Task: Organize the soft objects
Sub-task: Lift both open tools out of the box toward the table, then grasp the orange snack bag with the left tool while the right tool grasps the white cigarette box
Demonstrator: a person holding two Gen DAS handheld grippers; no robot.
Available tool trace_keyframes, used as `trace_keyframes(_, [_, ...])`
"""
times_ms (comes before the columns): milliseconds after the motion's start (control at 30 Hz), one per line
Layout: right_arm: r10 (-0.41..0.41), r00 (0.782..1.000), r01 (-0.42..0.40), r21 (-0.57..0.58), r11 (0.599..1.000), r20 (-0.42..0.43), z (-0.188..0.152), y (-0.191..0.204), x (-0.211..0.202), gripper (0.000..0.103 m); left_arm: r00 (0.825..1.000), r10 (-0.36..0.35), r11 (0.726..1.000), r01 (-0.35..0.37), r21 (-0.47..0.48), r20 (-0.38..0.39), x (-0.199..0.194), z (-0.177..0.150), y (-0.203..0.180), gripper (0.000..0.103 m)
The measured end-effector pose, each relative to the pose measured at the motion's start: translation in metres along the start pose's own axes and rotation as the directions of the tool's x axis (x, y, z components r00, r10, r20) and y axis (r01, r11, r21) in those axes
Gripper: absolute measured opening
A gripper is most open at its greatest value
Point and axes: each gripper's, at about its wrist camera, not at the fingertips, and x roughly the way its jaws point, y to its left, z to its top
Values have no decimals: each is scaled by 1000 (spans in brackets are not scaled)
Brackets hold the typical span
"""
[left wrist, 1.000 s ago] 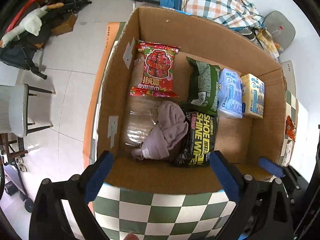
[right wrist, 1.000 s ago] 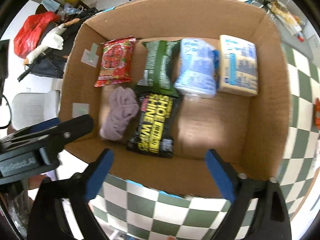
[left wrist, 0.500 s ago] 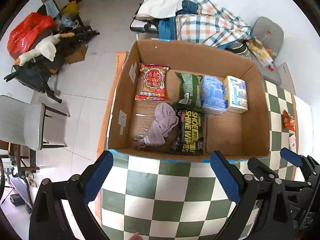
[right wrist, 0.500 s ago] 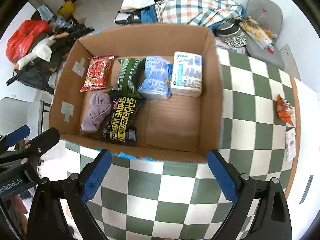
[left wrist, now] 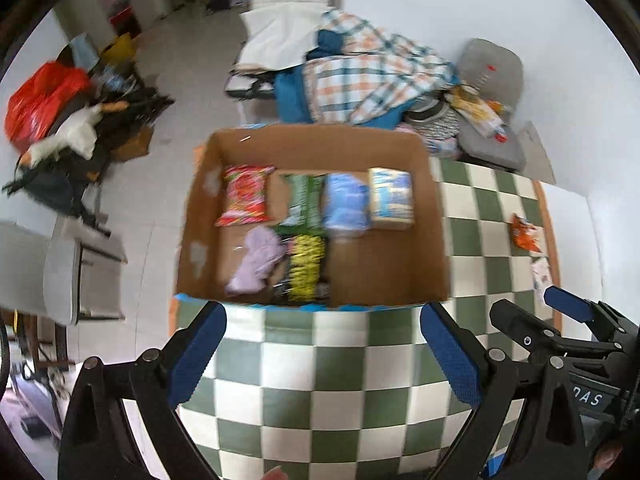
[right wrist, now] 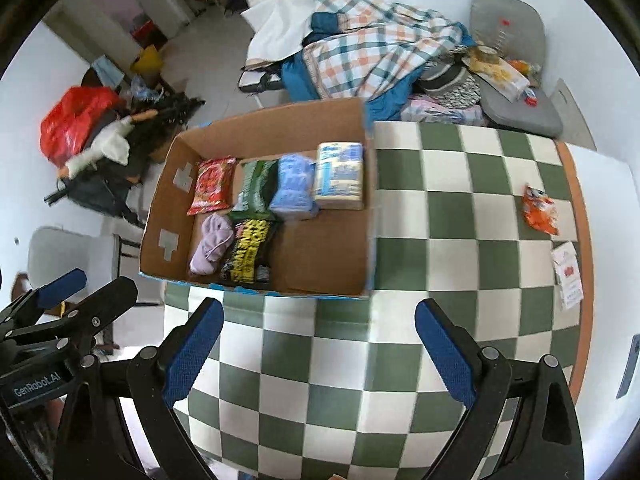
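inside the cardboard box (right wrist: 256, 208), at the table's left end, the soft packs sit in tidy rows, seemingly to save room: a red pack (right wrist: 211, 185), green pack (right wrist: 256, 188), blue pack (right wrist: 294, 186) and yellow-white pack (right wrist: 340, 176) behind, a lilac cloth (right wrist: 210, 242) and black wipes pack (right wrist: 248, 250) in front. an orange packet (right wrist: 540, 210) waits well apart on the checkered table (right wrist: 440, 240). the left gripper (left wrist: 322, 354) and right gripper (right wrist: 318, 354) hang spread and empty. a second ago both hovered over the box; they have since pulled back.
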Motion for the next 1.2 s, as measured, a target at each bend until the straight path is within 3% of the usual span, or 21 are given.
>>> trace_keyframes(100, [-23, 1000, 22, 40, 999, 9, 2, -40, -14, 98, 999, -33, 998, 34, 44, -12, 4, 10, -43, 99])
trace_keyframes(267, [-132, 991, 132, 138, 982, -11, 2, -148, -27, 98, 992, -104, 991, 110, 77, -78, 36, 30, -123, 99])
trace_keyframes(367, [-210, 976, 217, 186, 958, -57, 5, -222, -22, 98, 974, -155, 983, 169, 72, -165, 73, 45, -174, 99])
trace_keyframes(567, [-229, 955, 264, 189, 946, -187, 12, -338, 16, 98, 893, -284, 953, 303, -1, -349, 156, 71, -266, 99])
trace_keyframes(833, [-192, 928, 242, 126, 962, -321, 14, -399, 100, 98, 792, -346, 936, 329, -127, -504, 254, 90, -335, 95])
trace_keyframes(1067, [-140, 918, 206, 145, 968, -370, 12, -422, 143, 98, 725, -398, 917, 299, -263, -563, 321, 99, -350, 95])
trace_keyframes(1200, [-154, 911, 217, 128, 968, -382, 13, -425, 153, 96, 717, -378, 925, 274, -262, -585, 340, 98, -360, 95])
